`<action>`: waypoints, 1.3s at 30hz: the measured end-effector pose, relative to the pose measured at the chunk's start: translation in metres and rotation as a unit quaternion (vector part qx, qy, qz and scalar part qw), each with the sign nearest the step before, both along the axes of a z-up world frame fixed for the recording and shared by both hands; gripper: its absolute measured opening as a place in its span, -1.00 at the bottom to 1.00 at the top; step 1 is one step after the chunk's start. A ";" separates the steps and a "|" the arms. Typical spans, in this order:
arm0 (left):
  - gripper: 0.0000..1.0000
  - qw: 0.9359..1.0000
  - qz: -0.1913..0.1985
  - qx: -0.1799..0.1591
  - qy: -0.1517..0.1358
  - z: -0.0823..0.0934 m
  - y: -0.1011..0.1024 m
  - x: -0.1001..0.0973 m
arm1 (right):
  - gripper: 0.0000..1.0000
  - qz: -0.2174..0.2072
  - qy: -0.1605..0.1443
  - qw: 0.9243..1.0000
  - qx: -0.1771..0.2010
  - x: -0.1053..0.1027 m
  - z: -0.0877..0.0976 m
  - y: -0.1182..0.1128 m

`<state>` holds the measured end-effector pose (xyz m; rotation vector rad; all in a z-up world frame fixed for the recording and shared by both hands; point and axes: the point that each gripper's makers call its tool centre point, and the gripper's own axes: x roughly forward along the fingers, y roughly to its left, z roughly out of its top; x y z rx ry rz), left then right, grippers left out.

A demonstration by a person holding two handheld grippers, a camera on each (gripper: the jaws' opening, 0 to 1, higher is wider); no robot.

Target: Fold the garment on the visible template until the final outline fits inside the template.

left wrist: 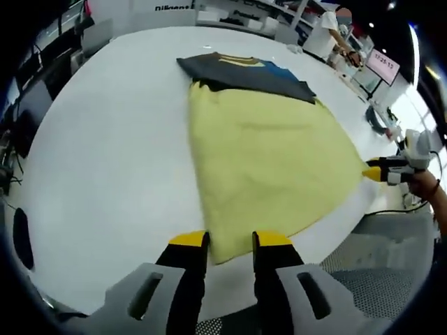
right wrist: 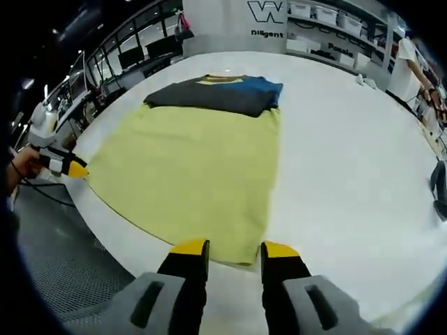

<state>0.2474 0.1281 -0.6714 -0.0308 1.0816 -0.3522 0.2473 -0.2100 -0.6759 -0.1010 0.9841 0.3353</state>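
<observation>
The garment (left wrist: 269, 157) is spread toward 12 o'clock, its near corners flanked by both open, empty hand-held grippers (left wrist: 230, 241) (right wrist: 235, 246).

From my side, the work surface is a large round white table (left wrist: 105, 153), matte and evenly lit, its rim curving off at the near edge (right wrist: 335, 293). Below it I see a grey perforated metal floor panel (left wrist: 391, 258), also under the other side (right wrist: 63, 258). Behind the table stands a white wall panel with dark lettering (right wrist: 269, 15). White shelving with storage bins (right wrist: 328, 21) runs along the back. A lit pink-white monitor screen (left wrist: 385, 65) glows nearby.
</observation>
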 end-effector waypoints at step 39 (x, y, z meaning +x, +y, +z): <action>-0.96 0.996 -0.048 0.045 0.058 -0.001 0.021 -0.043 | -1.00 0.039 0.078 0.996 0.000 -0.042 0.010 0.012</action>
